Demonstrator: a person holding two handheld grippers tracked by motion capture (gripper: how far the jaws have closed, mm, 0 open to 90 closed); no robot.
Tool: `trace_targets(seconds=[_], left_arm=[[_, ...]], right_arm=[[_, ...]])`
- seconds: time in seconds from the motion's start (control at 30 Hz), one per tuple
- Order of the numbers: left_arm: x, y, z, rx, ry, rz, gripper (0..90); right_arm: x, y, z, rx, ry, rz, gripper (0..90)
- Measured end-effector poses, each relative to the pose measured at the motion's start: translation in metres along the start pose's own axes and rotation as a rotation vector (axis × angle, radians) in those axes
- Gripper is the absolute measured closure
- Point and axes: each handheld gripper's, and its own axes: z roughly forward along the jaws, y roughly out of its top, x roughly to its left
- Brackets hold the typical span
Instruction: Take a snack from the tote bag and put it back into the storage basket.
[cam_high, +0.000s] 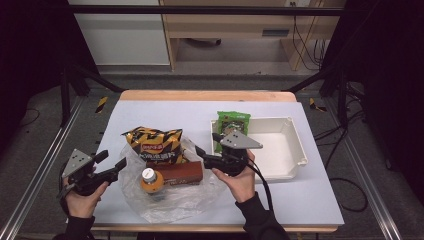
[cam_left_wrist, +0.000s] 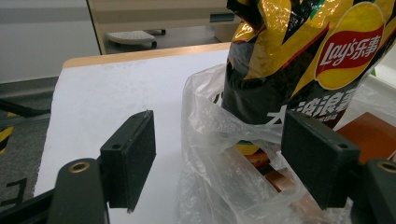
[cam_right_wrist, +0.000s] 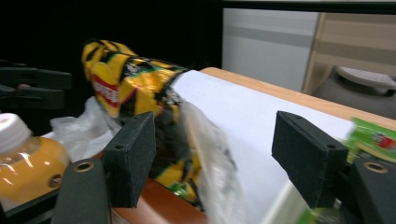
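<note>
The right gripper (cam_high: 207, 156), jaws wide and empty, is nearing the chip bag (cam_high: 154, 144) ahead; it should pinch the bag's top seam lightly, avoiding the plastic bag (cam_high: 172, 200).

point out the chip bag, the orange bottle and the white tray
chip bag (cam_high: 154, 143), high view, on its printed front.
orange bottle (cam_high: 151, 182), high view, on its orange body below the white cap.
white tray (cam_high: 280, 150), high view, on its bare floor.

**Black claws, grey plates, dark sleeves**

Each hand carries a black claw: the left claw (cam_high: 111, 165) and the right claw (cam_high: 205, 150) both bear a grey three-cornered plate dotted with small holes. The jaws end in flat, square black pads (cam_left_wrist: 133, 156), with brass-ringed screw holes behind. A black cable trails from the right claw. The sleeves (cam_high: 260, 217) look black, possibly dark navy.
</note>
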Motion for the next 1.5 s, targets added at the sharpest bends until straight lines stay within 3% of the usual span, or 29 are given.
trace_targets(seconds=[0.53, 0.73, 1.0, 1.17, 1.23, 1.27, 1.3, 1.5], left_arm=[[0.004, -0.004, 0.002, 0.007, 0.01, -0.005, 25.6], [0.006, -0.006, 0.003, 0.019, 0.015, -0.003, 25.7], [0.006, -0.009, 0.005, 0.036, 0.016, 0.0, 27.3], [0.006, -0.011, 0.009, 0.056, 0.011, 0.007, 29.3], [0.006, -0.012, 0.01, 0.059, 0.007, 0.011, 31.3], [0.006, -0.012, 0.01, 0.062, 0.004, 0.01, 33.1], [0.006, -0.012, 0.01, 0.066, 0.0, 0.012, 33.1], [0.003, -0.014, 0.013, 0.09, -0.035, 0.014, 44.5]], right_arm=[[0.031, 0.011, 0.039, 0.021, 0.108, -0.014, 25.8], [0.038, 0.013, 0.055, 0.051, 0.127, -0.032, 24.9], [0.035, 0.007, 0.077, 0.091, 0.115, -0.01, 26.8], [0.035, 0.005, 0.086, 0.092, 0.139, 0.005, 37.1], [0.035, 0.004, 0.088, 0.09, 0.129, -0.013, 43.7], [0.034, 0.003, 0.089, 0.096, 0.117, -0.022, 51.4], [0.034, 0.003, 0.089, 0.096, 0.117, -0.022, 51.4], [0.029, 0.005, 0.086, 0.107, 0.103, -0.053, 78.3]])
